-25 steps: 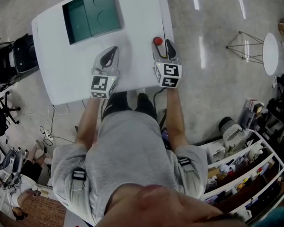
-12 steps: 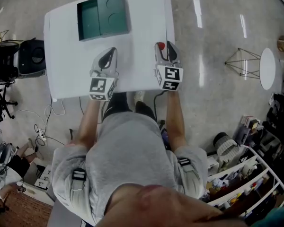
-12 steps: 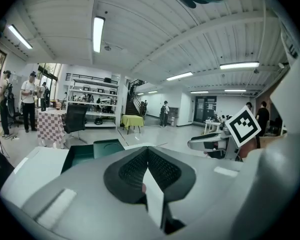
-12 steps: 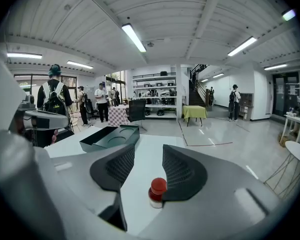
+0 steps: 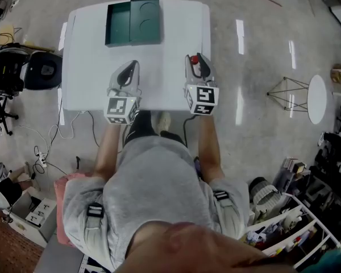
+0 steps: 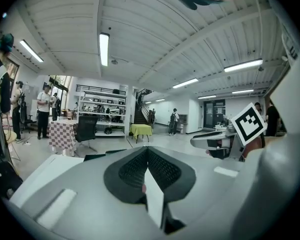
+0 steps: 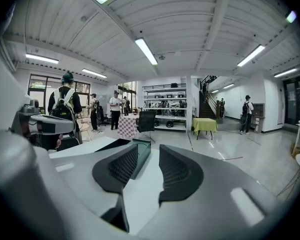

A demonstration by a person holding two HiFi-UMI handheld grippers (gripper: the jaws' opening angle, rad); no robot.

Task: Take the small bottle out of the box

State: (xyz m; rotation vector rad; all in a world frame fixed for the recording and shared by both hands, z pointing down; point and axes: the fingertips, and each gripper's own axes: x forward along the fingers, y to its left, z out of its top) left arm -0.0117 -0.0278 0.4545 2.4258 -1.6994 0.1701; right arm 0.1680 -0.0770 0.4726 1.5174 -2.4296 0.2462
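White tabletop (image 5: 88, 56) carries one thing only: a dark green box (image 5: 118, 25) that lies at its far edge, about midway along. The box lies opened out in two halves side by side: the left half is a hollow tray, and the right half (image 5: 145, 20) shows two round recesses. The small bottle cannot be made out in either half from the head view, and the gripper views see the box only edge-on.

Both grippers reach in over the near edge and point toward the box, well apart from it. The left gripper (image 5: 131, 68) is near the middle of that edge. Its own view shows its jaws together, the ribbed pads meeting along a line with nothing between them. The right gripper (image 5: 198, 61) is close to the near right corner. Its jaws stand apart and are closing, and between them only bare tabletop and the distant box show, so nothing is gripped. A small red spot (image 5: 199, 56) shows at this gripper's tip in the head view, and I cannot tell whether it belongs to the gripper.

Glossy floor (image 5: 256, 50) surrounds the table, with a round white stand (image 5: 317, 98) off to the right.
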